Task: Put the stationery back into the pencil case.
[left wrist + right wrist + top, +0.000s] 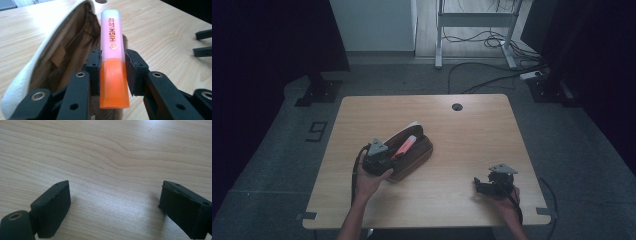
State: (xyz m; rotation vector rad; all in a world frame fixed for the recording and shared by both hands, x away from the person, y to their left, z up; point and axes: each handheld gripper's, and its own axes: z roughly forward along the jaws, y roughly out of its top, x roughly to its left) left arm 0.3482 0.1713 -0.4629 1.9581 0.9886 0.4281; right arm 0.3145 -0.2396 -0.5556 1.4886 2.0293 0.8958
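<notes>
Item one: my left claw (112,72), clamped on an orange highlighter (113,57). Both pads press the pen's sides just where the orange body meets its pale translucent cap (the cap reads "HIGH LIGHTER"). The cap end points away from me, the orange end toward my hand. In the high view my left claw (388,159) sits at the near end of the pencil case, with the highlighter (404,146) slanting up over the case's open mouth.

Item two: pencil case (412,152), brown outside, pale fabric lining inside (62,50). It lies on the wooden worktop (462,135), left of centre, its opening gaping upward. In the left gripper view the highlighter lies beside the open mouth, to its right, over the case's brown flank; I cannot tell whether the pen touches the case.

Item three: my right claw (479,186), near the worktop's right front corner, well apart from the case. Its pads (53,205) stand wide apart with only bare wood between them (113,202).

Item four: round cable hole (457,107) at the worktop's far edge.
</notes>
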